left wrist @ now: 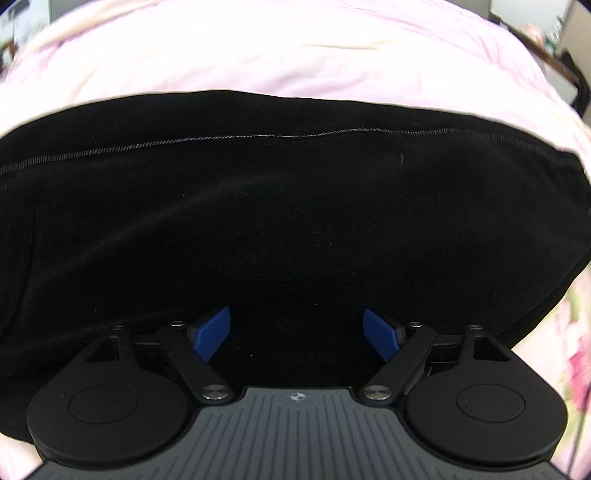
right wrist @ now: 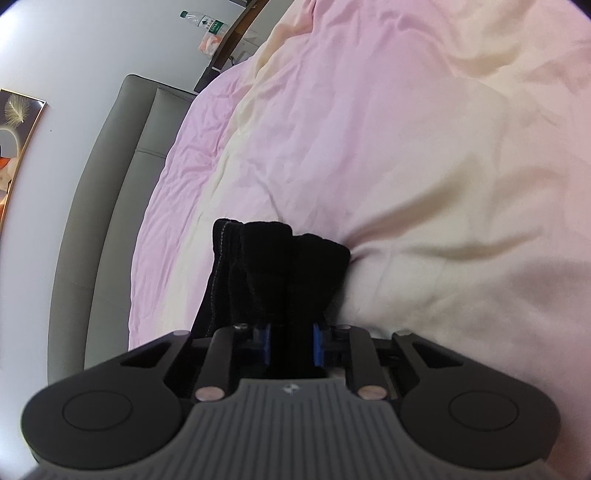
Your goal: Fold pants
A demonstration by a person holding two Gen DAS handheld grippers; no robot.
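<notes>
Left gripper (left wrist: 297,332) jaws spread apart, hovering low over black pants (left wrist: 277,206) lying flat on the pink-and-cream bedding (left wrist: 295,48). Right gripper (right wrist: 291,343) clamped on a bunched pants fold (right wrist: 280,266); beyond it bedding (right wrist: 406,147), grey headboard (right wrist: 110,177), bottle (right wrist: 205,22).
</notes>
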